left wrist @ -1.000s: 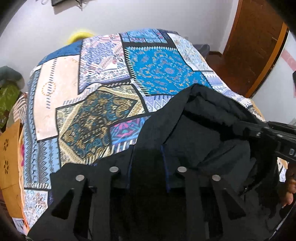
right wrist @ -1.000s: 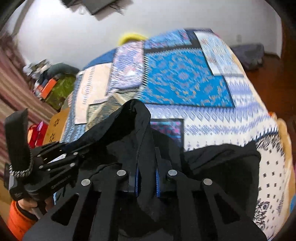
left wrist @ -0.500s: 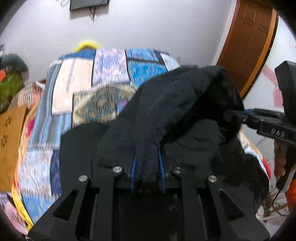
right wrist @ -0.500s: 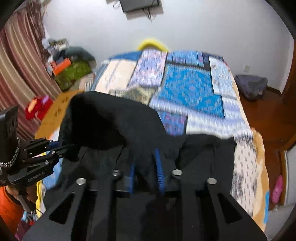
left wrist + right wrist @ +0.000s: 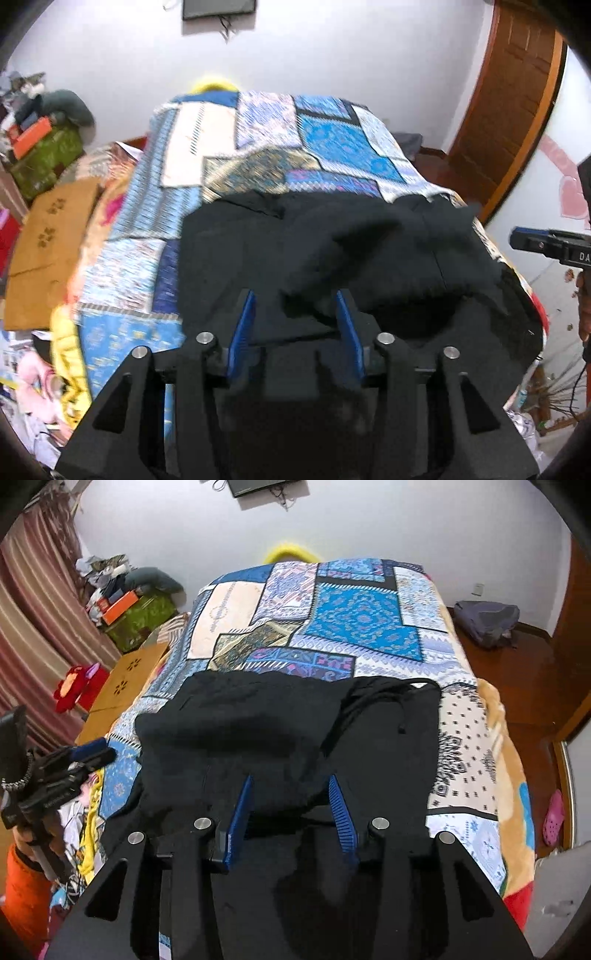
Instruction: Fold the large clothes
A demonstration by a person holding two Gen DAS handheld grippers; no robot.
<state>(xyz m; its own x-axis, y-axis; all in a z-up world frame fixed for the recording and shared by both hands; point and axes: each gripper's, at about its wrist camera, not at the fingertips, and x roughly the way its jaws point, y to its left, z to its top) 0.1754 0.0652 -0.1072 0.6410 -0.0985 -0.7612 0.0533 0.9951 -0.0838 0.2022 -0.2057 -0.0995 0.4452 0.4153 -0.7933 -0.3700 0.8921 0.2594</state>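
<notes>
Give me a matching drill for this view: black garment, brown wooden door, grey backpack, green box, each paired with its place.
Things:
1. black garment
2. brown wooden door
3. grey backpack
4. green box

Places:
A. on the floor right of the bed
B. left of the bed, by the far wall
C. on the patchwork bedspread, near end
D. at the room's right side

Pairs: 1-C, 2-D, 3-A, 4-B

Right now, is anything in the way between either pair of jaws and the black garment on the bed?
Nothing visible. The black garment lies on the patterned bedspread right below both grippers, left and right, whose jaws have just been opening, with no cloth pinched between them.
</notes>
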